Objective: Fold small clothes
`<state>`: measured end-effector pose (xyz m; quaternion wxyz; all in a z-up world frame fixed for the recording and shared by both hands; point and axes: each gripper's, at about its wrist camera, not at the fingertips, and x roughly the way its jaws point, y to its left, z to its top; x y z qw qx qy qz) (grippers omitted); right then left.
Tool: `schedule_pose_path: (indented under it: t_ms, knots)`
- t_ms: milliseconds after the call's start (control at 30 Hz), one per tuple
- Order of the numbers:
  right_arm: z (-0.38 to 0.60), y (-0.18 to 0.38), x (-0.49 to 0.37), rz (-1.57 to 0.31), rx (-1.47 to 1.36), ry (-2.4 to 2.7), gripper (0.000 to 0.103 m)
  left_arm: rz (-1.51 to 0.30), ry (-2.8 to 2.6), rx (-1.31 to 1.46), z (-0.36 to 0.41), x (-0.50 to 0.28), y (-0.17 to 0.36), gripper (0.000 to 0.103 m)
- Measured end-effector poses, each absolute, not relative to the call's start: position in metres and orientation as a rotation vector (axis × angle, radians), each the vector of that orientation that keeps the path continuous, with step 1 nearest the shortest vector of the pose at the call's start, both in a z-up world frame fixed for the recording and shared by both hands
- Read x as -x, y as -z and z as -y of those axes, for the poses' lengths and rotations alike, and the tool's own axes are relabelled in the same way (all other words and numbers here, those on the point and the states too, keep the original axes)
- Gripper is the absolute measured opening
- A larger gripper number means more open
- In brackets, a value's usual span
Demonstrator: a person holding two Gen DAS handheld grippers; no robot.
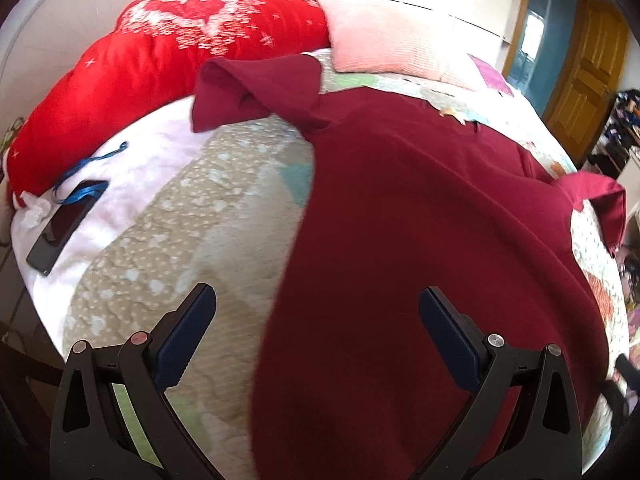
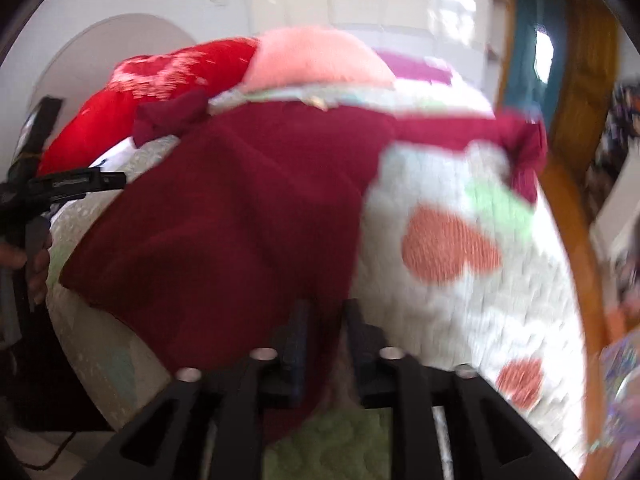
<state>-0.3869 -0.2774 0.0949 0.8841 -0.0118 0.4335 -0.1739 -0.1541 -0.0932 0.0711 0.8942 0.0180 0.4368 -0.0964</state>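
In the left wrist view, the dark red shirt (image 1: 400, 220) lies spread on the quilted bed (image 1: 180, 240), its sleeves out to both sides; the left tongs (image 1: 316, 320) gape wide over its near left edge, holding nothing. In the right wrist view, blurred, the right tongs (image 2: 324, 320) stand narrowly apart with the shirt's (image 2: 240, 220) hem between them; whether the pads press it I cannot tell. Likely the first fold is starting; next, both tongs need a firm hold on the hem.
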Motion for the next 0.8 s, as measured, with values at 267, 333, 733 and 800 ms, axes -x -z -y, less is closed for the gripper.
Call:
schedule_pose_path:
  t_ms: [267, 333, 733, 800]
  knots:
    - [0.174, -0.079, 0.344, -0.872, 0.162, -0.114, 0.054, -0.898, 0.118, 0.02, 0.055, 0.142, -0.081, 0.102]
    - [0.149, -0.065, 0.329, -0.88, 0.208, -0.197, 0.054, -0.893, 0.106, 0.025, 0.048, 0.14, -0.083, 0.102]
    - [0.131, -0.012, 0.262, -0.999, 0.106, -0.36, 0.011, -0.898, 0.076, 0.033, 0.027, 0.127, -0.086, 0.102]
    - [0.141, -0.016, 0.253, -1.018, -0.049, -0.384, 0.011, -0.894, 0.078, 0.05, 0.025, 0.125, -0.088, 0.102]
